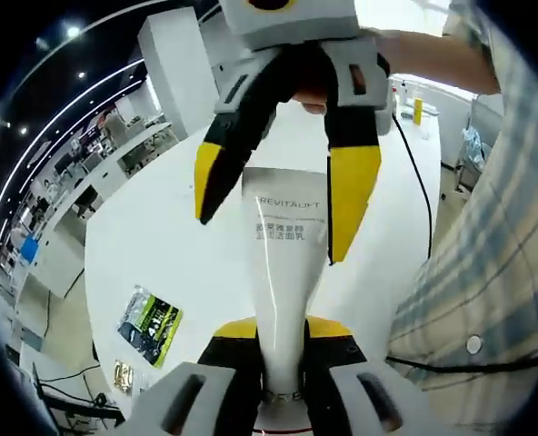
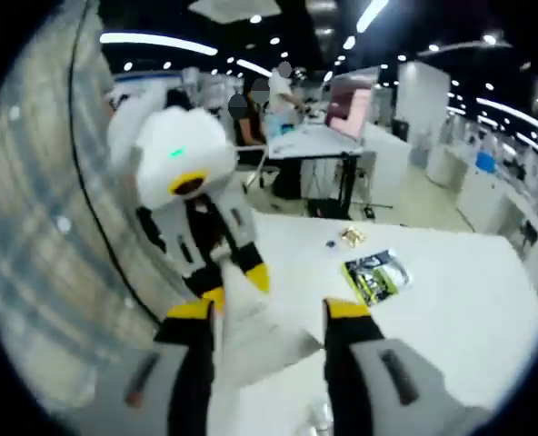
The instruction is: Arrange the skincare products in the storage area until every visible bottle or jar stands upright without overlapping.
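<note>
A white REVITALIFT tube [image 1: 283, 272] is held in the air above the white table [image 1: 160, 245]. My left gripper [image 1: 283, 331] is shut on its narrow cap end, and the tube widens away from the camera. My right gripper [image 1: 273, 232] comes in from above, open, with its yellow fingertips on either side of the tube's flat wide end and small gaps showing. In the right gripper view the tube [image 2: 255, 341] lies between the spread jaws of my right gripper [image 2: 269, 311], and my left gripper [image 2: 235, 286] grips its far end.
A green and black packet [image 1: 149, 325] [image 2: 375, 275] and a small gold packet [image 1: 124, 374] [image 2: 349, 237] lie on the table. A person's plaid shirt [image 1: 487, 272] [image 2: 42, 227] is close by. A black cable [image 1: 416, 182] runs across the table toward a yellow bottle [image 1: 417, 109].
</note>
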The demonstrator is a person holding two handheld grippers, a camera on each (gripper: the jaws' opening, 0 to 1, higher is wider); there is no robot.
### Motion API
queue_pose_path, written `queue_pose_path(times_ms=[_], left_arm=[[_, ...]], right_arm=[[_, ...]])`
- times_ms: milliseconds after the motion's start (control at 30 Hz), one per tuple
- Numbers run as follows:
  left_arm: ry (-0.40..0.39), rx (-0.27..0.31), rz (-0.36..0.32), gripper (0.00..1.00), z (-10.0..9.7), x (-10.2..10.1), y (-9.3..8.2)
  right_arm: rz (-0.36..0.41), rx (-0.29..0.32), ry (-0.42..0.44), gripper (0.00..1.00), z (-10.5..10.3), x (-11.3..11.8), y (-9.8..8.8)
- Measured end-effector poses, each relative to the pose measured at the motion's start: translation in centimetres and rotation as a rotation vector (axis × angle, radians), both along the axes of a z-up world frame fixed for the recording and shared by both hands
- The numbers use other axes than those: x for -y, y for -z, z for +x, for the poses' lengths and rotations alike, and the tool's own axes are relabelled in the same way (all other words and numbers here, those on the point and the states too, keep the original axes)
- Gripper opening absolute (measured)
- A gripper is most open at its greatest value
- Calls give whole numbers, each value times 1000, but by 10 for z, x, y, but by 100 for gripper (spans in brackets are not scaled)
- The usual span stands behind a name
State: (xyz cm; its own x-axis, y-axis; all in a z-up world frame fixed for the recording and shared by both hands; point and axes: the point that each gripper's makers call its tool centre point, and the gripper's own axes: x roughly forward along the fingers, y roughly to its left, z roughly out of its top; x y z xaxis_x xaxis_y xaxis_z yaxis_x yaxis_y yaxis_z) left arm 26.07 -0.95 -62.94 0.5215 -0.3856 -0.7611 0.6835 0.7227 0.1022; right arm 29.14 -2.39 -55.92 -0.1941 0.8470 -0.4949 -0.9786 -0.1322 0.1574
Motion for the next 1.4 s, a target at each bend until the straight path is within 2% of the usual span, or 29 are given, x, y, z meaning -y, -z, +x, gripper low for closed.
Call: queue_pose_path(times_ms=[33, 100, 167, 200, 333, 367, 467, 567, 700, 800, 867, 1000, 1067, 1233, 1400], left_arm=[[-32, -1, -43, 13, 2, 0, -3], [-56, 1, -59, 13, 4, -5, -5], [-82, 10, -85, 13, 7, -8, -8], [-104, 11, -111, 13, 8, -9, -10], [-147, 28, -157, 13, 13, -13, -16], [-162, 38, -179, 13, 15, -13, -19], [-184, 56, -202, 14, 18, -12, -24], [-189, 78, -216, 14, 21, -7, -29], [-201, 105, -236, 14, 24, -4, -34], [-209, 115, -243, 14, 25, -2, -36], [-210, 124, -237, 14, 25, -1, -37], [-226, 137, -247, 14, 24, -2, -38], [-233, 140, -247, 15, 24, -2, -37], [-238, 145, -236, 16, 22, -3, -34], [-253, 150, -254, 17, 20, -3, -34]], right_arm=[[1, -50, 43, 48, 5, 3, 0], [38, -89, 99, 52, 12, 5, -2], [60, -205, 161, 54, 14, 9, -2], [81, -284, 190, 54, 13, 10, -4], [155, -451, 268, 52, 14, 10, -9], [179, -520, 292, 51, 14, 9, -12], [244, -622, 330, 50, 15, 3, -21], [289, -693, 347, 43, 11, -4, -28], [289, -700, 354, 39, 4, -14, -28], [300, -725, 371, 32, 1, -18, -29], [310, -757, 418, 27, 7, -20, -29], [314, -774, 458, 18, 11, -20, -27], [310, -778, 458, 18, 9, -21, -27], [285, -753, 459, 14, 7, -21, -25], [267, -680, 420, 11, 2, -22, -27]])
